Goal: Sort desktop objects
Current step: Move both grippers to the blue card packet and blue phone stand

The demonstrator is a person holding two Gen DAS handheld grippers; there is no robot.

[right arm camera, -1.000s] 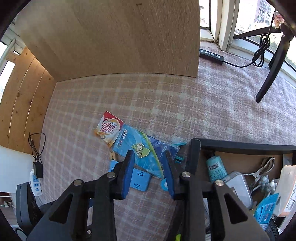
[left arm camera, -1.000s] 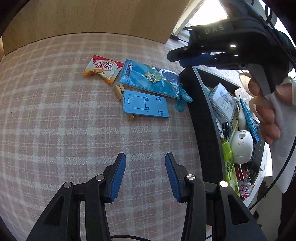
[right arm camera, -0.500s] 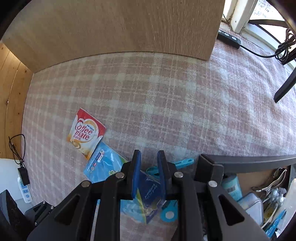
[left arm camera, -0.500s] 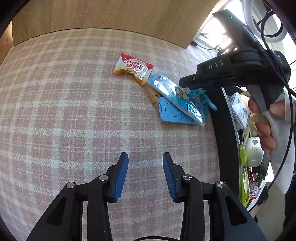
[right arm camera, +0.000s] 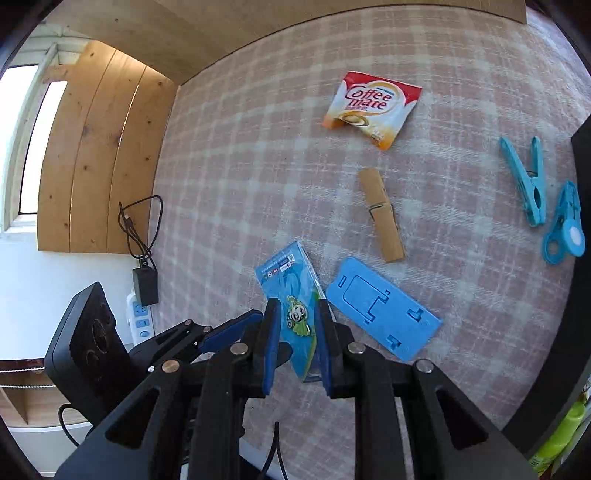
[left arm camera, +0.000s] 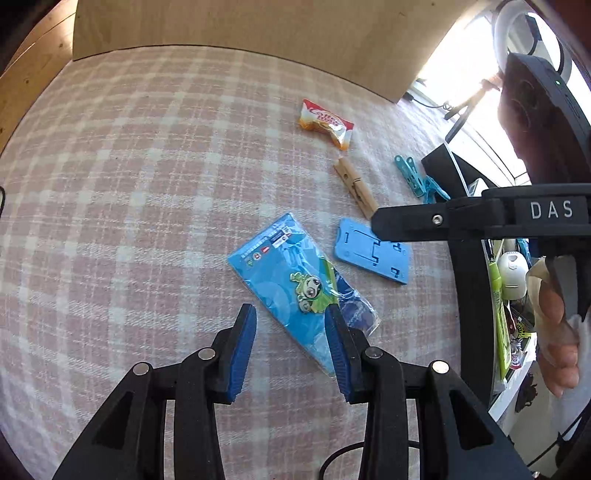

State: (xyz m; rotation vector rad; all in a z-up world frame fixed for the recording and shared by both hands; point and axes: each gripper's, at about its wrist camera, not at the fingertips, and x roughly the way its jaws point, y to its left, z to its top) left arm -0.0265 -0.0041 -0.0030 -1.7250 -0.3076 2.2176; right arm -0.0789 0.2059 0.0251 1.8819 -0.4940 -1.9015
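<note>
A blue packet with a green frog charm (left arm camera: 295,280) lies on the pink plaid cloth just ahead of my open, empty left gripper (left arm camera: 290,345). In the right wrist view the same packet (right arm camera: 291,299) stands between my right gripper's (right arm camera: 295,345) blue pads, which look closed on its edges. A blue phone stand (left arm camera: 371,254) (right arm camera: 384,319), a wooden clothespin (left arm camera: 354,188) (right arm camera: 382,214), a Coffee mate sachet (left arm camera: 325,123) (right arm camera: 371,105) and blue plastic clips (left arm camera: 415,177) (right arm camera: 528,181) lie on the cloth.
A black bin (left arm camera: 469,280) full of small items stands at the right edge. A wooden board (left arm camera: 258,33) rises at the far side. The left gripper's body (right arm camera: 110,347), a power strip and charger (right arm camera: 142,295) sit at the left.
The blue packet has moved off the phone stand and clothespin, toward the near left. My right gripper has moved left with it; the left gripper now has it just ahead.
</note>
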